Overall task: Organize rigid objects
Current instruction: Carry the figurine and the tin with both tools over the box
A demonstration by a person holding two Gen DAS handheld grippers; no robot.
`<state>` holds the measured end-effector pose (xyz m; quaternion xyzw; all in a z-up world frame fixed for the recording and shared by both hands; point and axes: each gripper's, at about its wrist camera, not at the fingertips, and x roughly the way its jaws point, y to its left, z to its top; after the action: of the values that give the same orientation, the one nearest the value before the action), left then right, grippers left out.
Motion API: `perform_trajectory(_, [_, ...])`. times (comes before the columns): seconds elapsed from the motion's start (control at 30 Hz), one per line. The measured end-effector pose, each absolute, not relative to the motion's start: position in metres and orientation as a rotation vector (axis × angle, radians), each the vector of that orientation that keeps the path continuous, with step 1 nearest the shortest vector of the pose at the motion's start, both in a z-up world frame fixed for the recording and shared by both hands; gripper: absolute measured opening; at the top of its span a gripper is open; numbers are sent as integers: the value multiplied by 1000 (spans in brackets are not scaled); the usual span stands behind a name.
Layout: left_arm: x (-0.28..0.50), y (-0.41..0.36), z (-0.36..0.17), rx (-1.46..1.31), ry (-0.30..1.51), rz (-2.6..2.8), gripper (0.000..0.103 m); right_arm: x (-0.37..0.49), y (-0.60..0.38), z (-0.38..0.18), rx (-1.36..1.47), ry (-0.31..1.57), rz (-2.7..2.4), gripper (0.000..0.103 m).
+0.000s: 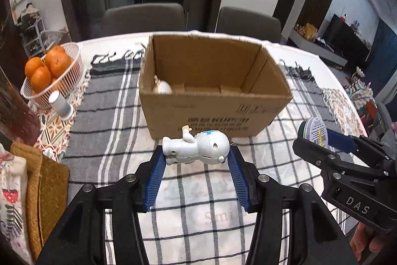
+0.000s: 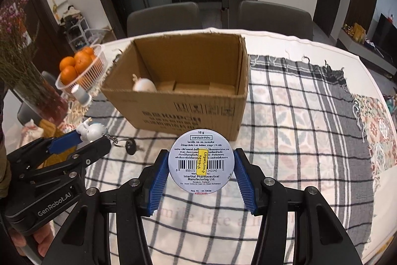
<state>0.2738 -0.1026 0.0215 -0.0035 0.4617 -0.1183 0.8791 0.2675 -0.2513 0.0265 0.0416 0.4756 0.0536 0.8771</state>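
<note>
My left gripper is shut on a white toy figure keychain, which lies sideways between the blue pads above the checked cloth. Its key ring dangles below the left gripper in the right wrist view. My right gripper is shut on a round silver tin, its printed bottom with a barcode facing the camera. The right gripper and tin show at the right of the left wrist view. An open cardboard box stands just beyond both grippers, with a white rounded object inside at its left.
A white basket of oranges and a small white cylinder sit at the table's left. A vase with dried flowers stands near the left edge. Two grey chairs are behind the table. A person's hand holds the right gripper.
</note>
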Motion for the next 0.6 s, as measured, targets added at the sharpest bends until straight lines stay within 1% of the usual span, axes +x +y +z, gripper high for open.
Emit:
perform_trajectory(0.23, [277,-102,49,-22,896,-266,50,268,-252,50,131,925,125,53])
perform_trajectory(0.6, [293,-100,75,-27,836,-265,50,280,-252,78,176,844,139,53])
